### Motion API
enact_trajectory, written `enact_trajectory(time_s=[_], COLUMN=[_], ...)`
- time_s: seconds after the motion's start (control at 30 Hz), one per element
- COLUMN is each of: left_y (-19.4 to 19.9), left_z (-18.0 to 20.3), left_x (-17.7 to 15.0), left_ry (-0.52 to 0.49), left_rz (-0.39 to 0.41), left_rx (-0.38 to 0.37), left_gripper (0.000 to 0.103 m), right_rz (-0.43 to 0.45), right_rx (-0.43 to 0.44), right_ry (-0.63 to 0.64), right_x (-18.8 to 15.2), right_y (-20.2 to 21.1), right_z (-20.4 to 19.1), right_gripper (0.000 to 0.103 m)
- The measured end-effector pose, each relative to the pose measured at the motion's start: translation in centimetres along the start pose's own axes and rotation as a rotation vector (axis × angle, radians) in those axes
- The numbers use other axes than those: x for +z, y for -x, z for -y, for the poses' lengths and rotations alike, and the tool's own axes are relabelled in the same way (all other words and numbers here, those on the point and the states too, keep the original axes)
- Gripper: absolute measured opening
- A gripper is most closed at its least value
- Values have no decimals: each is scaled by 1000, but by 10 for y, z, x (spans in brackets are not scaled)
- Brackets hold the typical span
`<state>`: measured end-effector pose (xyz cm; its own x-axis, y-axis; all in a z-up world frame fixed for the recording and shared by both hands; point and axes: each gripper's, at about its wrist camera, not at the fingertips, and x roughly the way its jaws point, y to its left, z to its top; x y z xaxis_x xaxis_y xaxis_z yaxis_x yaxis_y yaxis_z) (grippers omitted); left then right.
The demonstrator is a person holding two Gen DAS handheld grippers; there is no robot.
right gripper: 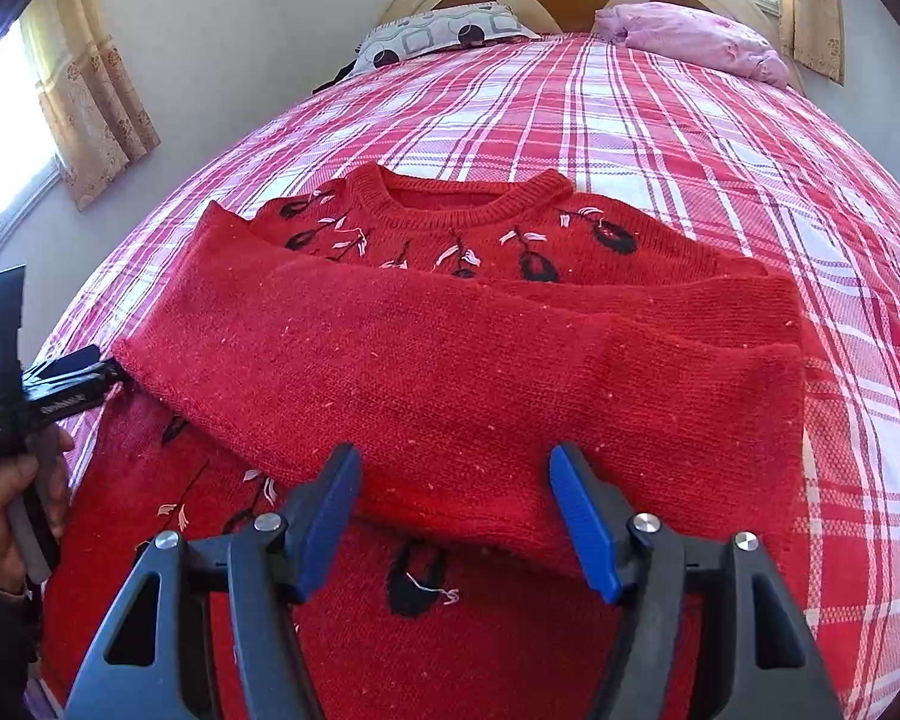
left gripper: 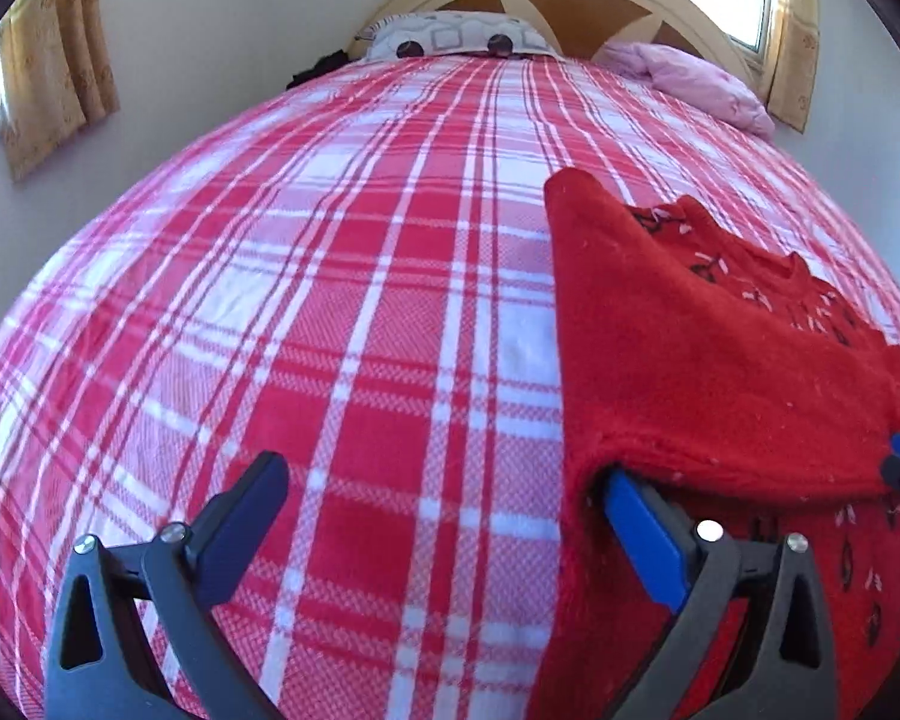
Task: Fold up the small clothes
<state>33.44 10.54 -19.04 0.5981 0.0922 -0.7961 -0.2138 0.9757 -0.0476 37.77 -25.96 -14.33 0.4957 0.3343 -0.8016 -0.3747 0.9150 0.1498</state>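
Both jaws spread wide, right gripper [right gripper: 456,516] over folded red sweater [right gripper: 480,348], left gripper [left gripper: 444,516] at its edge

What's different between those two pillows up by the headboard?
The patterned pillow is white and grey with squares and dark circles; the pink pillow is plain, with no print. The patterned one lies flat and smooth, while the pink one looks crumpled and lumpy. The patterned pillow sits toward the left side of the bed, the pink toward the right. Both rest at the head of the plaid bedspread.

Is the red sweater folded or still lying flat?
Partly folded. On the red sweater both sleeves lie across the chest, hiding some of the pattern, while the collar and bottom part still lie spread on the bed.
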Motion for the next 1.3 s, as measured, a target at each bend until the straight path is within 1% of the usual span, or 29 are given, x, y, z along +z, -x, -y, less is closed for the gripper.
enact_trajectory(time_s=[0.07, 0.17, 0.23, 0.27, 0.3, 0.33, 0.4, 0.43, 0.53, 0.6, 0.63, 0.7, 0.77, 0.83, 0.9, 1.0, 1.07, 1.17, 1.23, 1.3], left_y=[11, 35, 55, 64, 70, 71, 61, 56, 26, 13, 4, -8, -10, -8, -3, 19, 23, 20, 8, 5], left_z=[0, 4, 6, 8, 12, 17, 34, 39, 55, 57, 56, 54, 48, 45, 46, 47, 47, 48, 50, 47], left_x=[-10, -18, -14, -10, -4, 4, 18, 20, 24, 21, 19, 15, 14, 16, 16, 4, -3, -13, -15, -13], left_ry=[-7, -50, -63, -66, -75, -91, -142, -161, -231, -248, -255, -251, -223, -209, -209, -218, -217, -227, -237, -214], left_rz=[21, 93, 180, 219, 248, 258, 253, 247, 184, 152, 121, 77, 76, 67, 61, 89, 85, 60, 16, -3], left_rx=[-22, 24, 23, 22, 15, 14, 38, 55, 98, 136, 143, 133, 95, 84, 90, 71, 43, 31, 44, 23], left_gripper=[103, 103, 103, 103, 103, 103, 103, 103, 103, 103, 103, 103, 103, 103, 103, 103, 103, 103, 103, 103], right_rz=[1, 6, 24, 48, 67, 86, 92, 88, 82, 70, 57, 27, 6, 24, 37, 77, 93, 89, 79, 78], right_rx=[-4, 4, 0, -2, 1, 5, -5, -13, -43, -57, -60, -61, -78, -88, -82, -76, -92, -111, -137, -155], right_ry=[3, -1, -7, -8, -7, -7, -4, -1, -3, -22, -34, -48, -36, -18, -34, -37, -7, 33, 64, 80], right_x=[0, 1, 2, 3, 4, 6, 10, 11, 11, 8, 5, -2, -9, -11, -11, -14, -20, -33, -39, -41], right_y=[0, 6, 15, 23, 30, 37, 46, 47, 50, 48, 45, 36, 28, 26, 30, 47, 56, 60, 57, 55], right_z=[-1, 0, 1, 1, 3, 4, 7, 9, 19, 29, 36, 45, 50, 50, 50, 46, 39, 31, 27, 25], right_gripper=[66, 66, 66, 66, 66, 66, 66, 66, 66, 66, 66, 66, 66, 66, 66, 66, 66, 66, 66, 66])
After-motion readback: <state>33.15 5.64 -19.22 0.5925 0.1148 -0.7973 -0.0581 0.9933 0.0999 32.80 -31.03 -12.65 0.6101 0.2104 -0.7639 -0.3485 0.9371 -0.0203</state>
